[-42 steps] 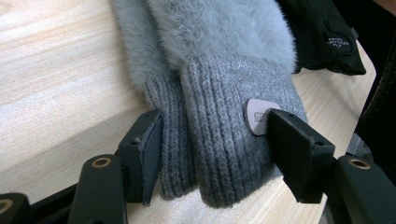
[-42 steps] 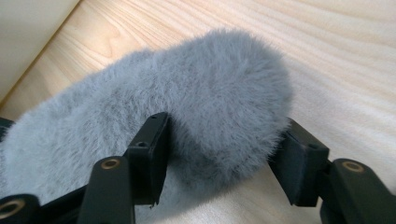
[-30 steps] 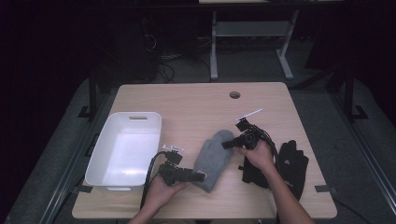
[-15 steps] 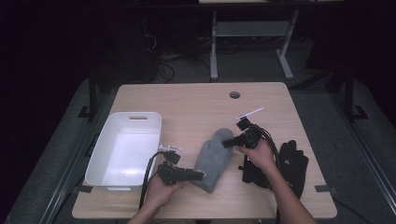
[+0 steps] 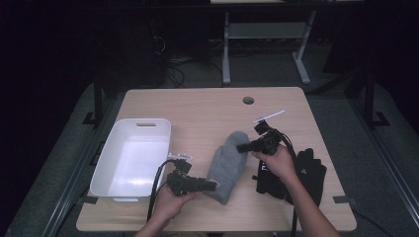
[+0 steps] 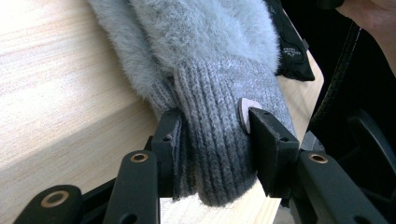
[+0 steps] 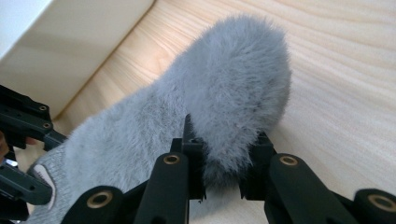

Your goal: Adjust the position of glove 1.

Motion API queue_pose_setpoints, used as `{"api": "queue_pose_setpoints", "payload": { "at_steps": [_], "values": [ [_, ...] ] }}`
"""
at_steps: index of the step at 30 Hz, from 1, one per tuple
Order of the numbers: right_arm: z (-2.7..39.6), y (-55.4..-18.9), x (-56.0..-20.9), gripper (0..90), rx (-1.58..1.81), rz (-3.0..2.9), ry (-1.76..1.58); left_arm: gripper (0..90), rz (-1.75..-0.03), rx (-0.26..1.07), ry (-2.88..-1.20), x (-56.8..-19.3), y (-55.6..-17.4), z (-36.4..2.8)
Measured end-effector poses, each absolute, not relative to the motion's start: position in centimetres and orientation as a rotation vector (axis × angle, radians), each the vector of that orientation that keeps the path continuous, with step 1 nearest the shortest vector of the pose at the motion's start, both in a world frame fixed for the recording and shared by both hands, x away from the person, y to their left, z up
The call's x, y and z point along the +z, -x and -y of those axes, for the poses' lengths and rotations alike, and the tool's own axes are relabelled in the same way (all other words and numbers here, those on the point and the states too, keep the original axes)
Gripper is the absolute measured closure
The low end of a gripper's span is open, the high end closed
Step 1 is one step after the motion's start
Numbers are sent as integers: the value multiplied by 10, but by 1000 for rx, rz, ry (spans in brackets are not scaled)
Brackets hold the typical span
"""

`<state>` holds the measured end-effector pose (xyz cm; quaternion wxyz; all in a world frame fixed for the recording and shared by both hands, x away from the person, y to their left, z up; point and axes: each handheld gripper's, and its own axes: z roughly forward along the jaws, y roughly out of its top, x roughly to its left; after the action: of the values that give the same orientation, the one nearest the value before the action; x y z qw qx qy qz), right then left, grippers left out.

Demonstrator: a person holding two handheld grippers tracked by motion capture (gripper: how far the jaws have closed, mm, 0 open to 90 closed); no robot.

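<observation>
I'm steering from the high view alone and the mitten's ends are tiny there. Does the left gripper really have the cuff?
Observer: Yes. In the left gripper view the left gripper has its pads pressed on either side of the mitten's ribbed cuff.
Operator: And the right gripper?
Observer: The right gripper pinches the fluffy rounded tip between its pads, having just been closing.
Operator: Anything on the cuff I should know about?
Observer: A small pale tag sits on the cuff, right against one jaw.
</observation>
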<state>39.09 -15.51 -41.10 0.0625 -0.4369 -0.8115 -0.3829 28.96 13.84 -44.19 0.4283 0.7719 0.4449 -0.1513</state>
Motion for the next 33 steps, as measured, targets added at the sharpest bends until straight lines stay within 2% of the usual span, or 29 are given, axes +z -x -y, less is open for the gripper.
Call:
{"api": "queue_pose_setpoints", "payload": {
  "at_steps": [16,33],
  "values": [
    [157,-388,-384,761,-1267,2382,1313,572,-1076,-359,-1904,-425,-288,-142],
    [149,-391,-354,762,-1380,2320,1261,573,-1047,-319,-1883,-389,-286,-160]
  ]
}}
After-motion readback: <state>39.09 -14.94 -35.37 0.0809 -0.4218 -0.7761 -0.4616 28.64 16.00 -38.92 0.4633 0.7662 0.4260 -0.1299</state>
